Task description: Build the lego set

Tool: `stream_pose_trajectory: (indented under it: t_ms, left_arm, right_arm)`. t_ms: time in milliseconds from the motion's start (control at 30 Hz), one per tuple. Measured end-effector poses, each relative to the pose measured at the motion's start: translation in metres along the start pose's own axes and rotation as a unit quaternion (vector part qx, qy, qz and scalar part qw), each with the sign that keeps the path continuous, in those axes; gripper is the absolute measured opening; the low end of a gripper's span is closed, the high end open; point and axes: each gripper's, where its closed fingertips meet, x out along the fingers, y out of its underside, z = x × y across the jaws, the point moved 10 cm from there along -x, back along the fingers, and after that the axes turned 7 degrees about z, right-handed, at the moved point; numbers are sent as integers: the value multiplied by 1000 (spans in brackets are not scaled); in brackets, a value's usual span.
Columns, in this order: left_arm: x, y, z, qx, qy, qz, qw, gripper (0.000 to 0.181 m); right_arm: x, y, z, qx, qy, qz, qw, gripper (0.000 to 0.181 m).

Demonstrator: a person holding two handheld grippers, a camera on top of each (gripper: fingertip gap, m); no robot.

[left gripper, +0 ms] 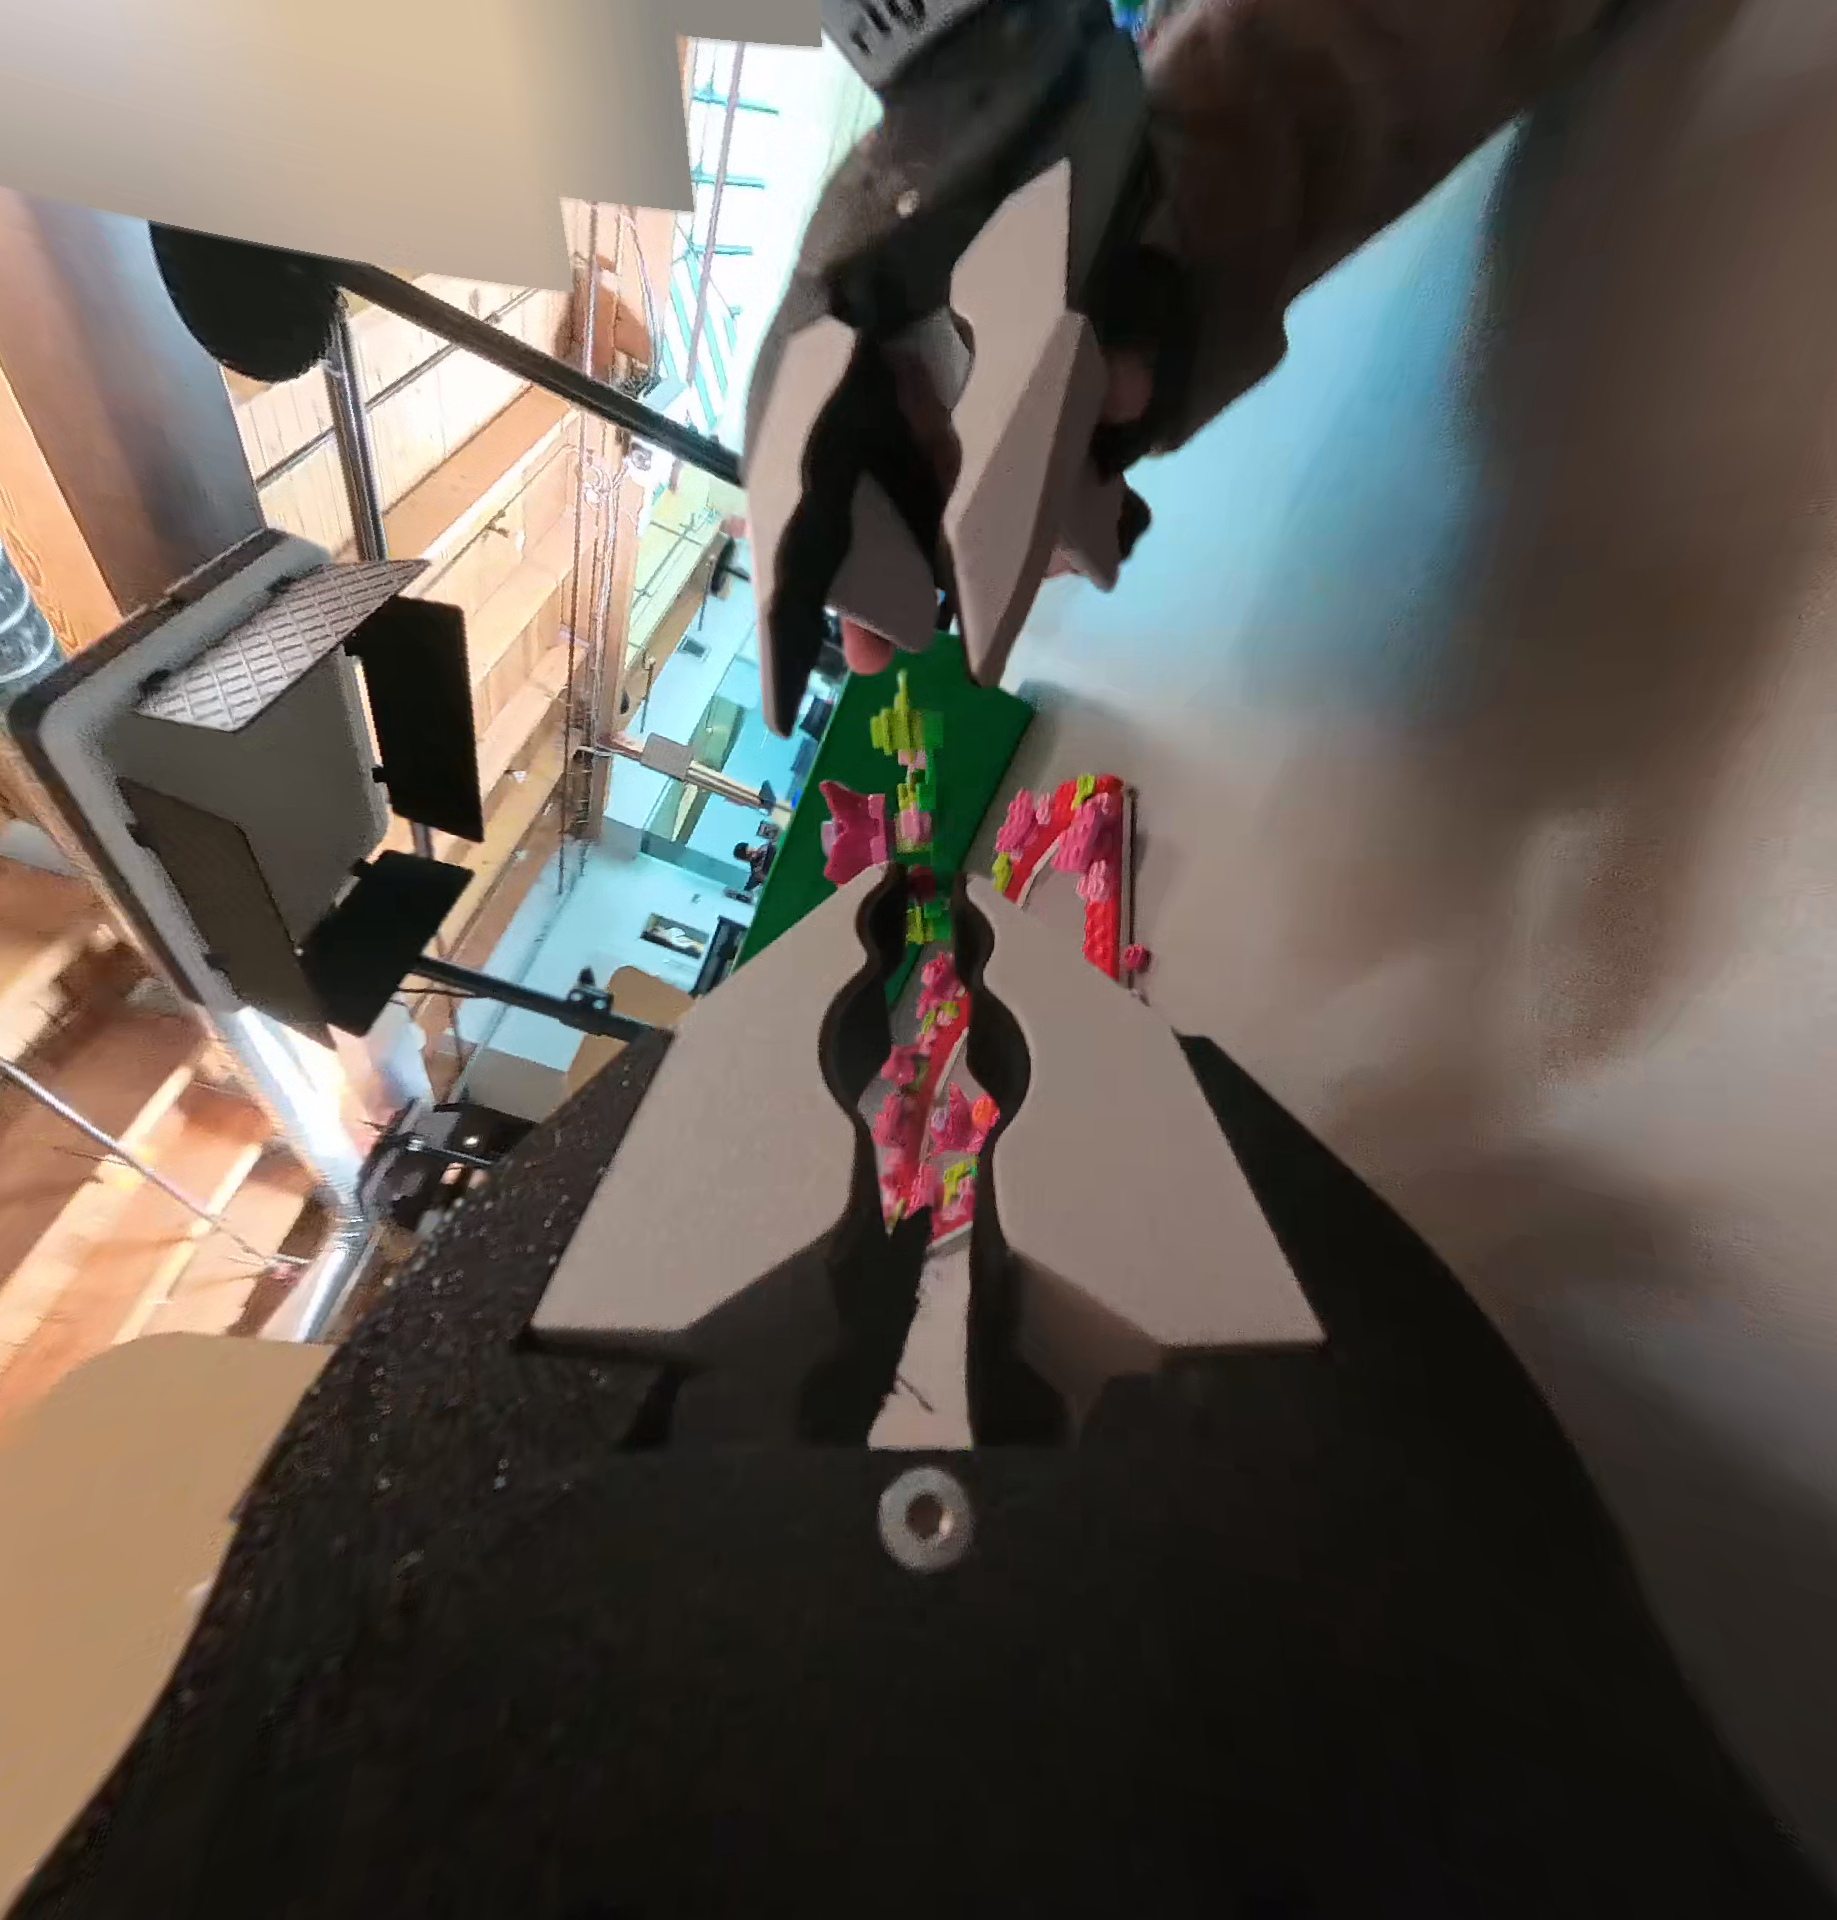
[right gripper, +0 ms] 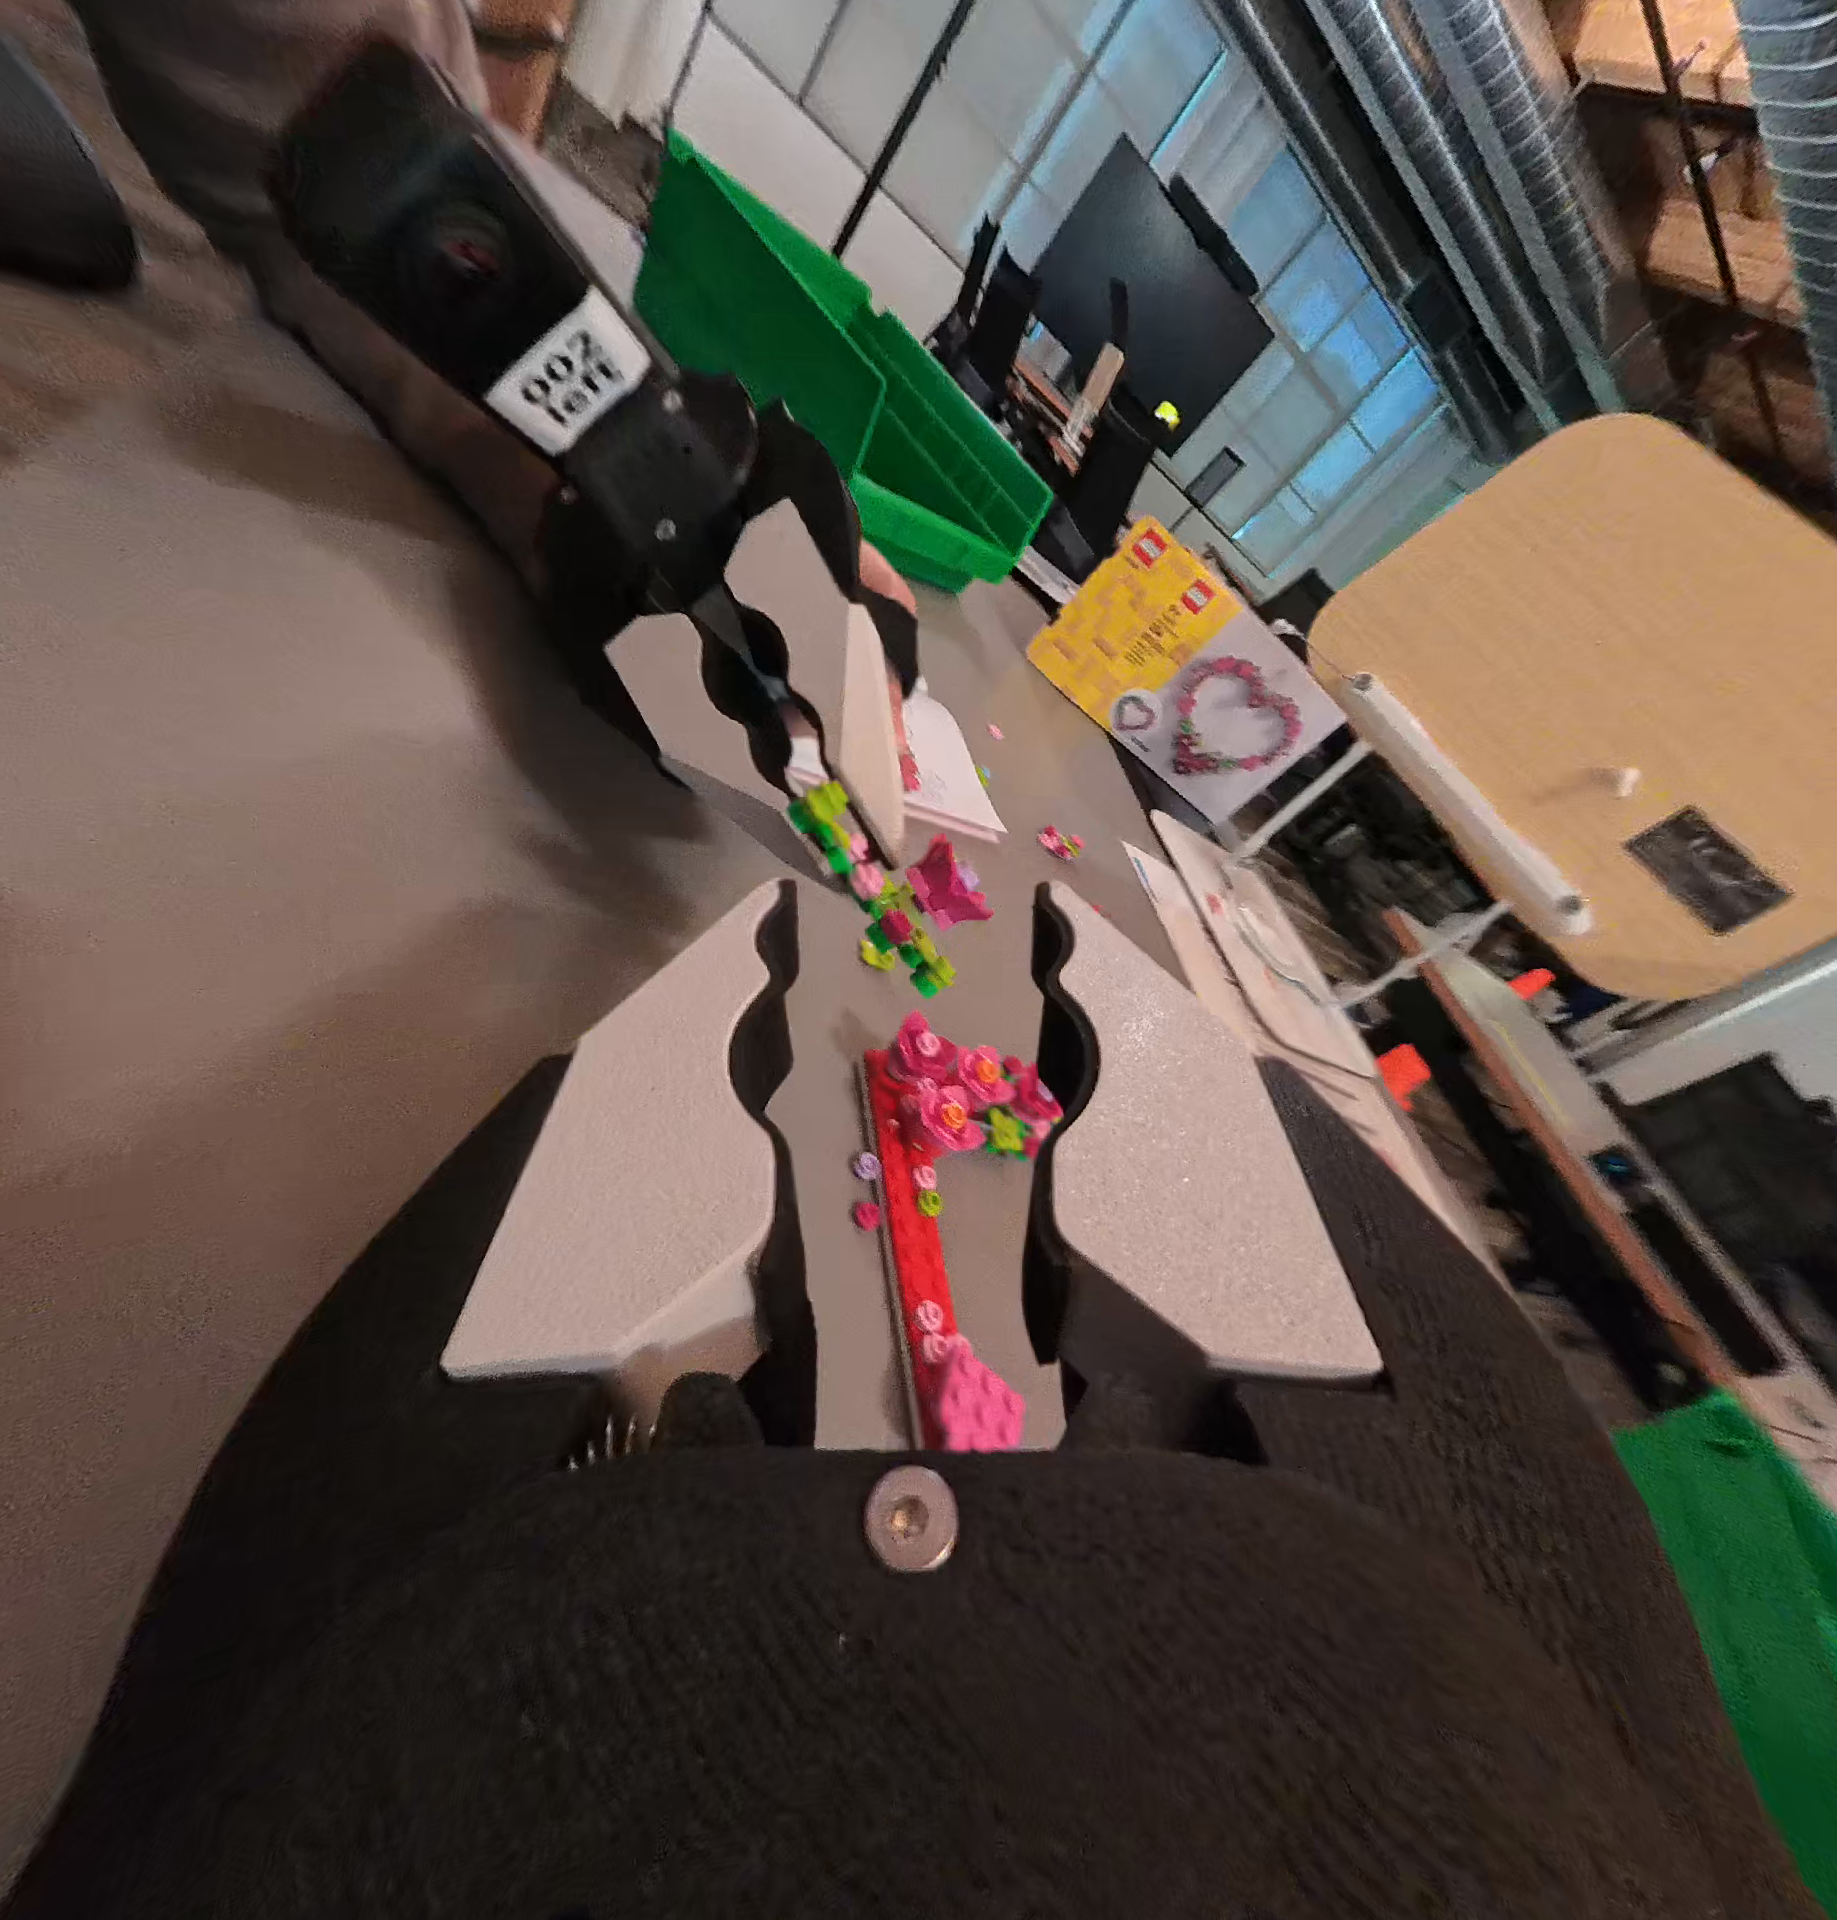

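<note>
My left gripper (left gripper: 922,883) is shut on a thin strand of lime and pink flower pieces (left gripper: 914,810), held above the grey table (right gripper: 270,935). It also shows in the right wrist view (right gripper: 841,800), where the strand (right gripper: 883,904) hangs from its tips. A dark pink butterfly-like piece (right gripper: 950,883) sits on the strand. My right gripper (right gripper: 912,894) is open and empty, just short of the strand; it shows in the left wrist view (left gripper: 883,686). A red plate with pink flowers (right gripper: 924,1195) lies on the table between my right fingers. A second red curved part (left gripper: 1070,862) lies beside it.
A green bin (right gripper: 820,343) stands at the back of the table. The yellow set box (right gripper: 1184,665) and an open booklet (right gripper: 945,769) lie behind the strand. Small loose pieces (right gripper: 1059,842) lie nearby. A wooden chair (right gripper: 1620,675) stands right of the table edge. Both grippers' tips are close together, under 4 cm apart.
</note>
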Motion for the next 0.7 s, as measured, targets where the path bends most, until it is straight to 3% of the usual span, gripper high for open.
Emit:
stream_pose_trajectory:
  t_ms: [267, 500, 600, 700]
  left_arm:
    - [7, 0, -6, 16, 16, 52, 998, 6]
    - [8, -2, -9, 33, 20, 55, 998, 6]
    - [8, -2, -8, 30, 16, 57, 998, 6]
    - [8, 0, -8, 30, 14, 60, 998, 6]
  right_arm:
    - [12, -25, 32, -172, 15, 30, 984, 31]
    - [18, -18, 37, -282, 70, 107, 951, 19]
    - [17, -17, 37, -305, 81, 117, 942, 3]
    - [15, -13, 35, -305, 78, 131, 940, 1]
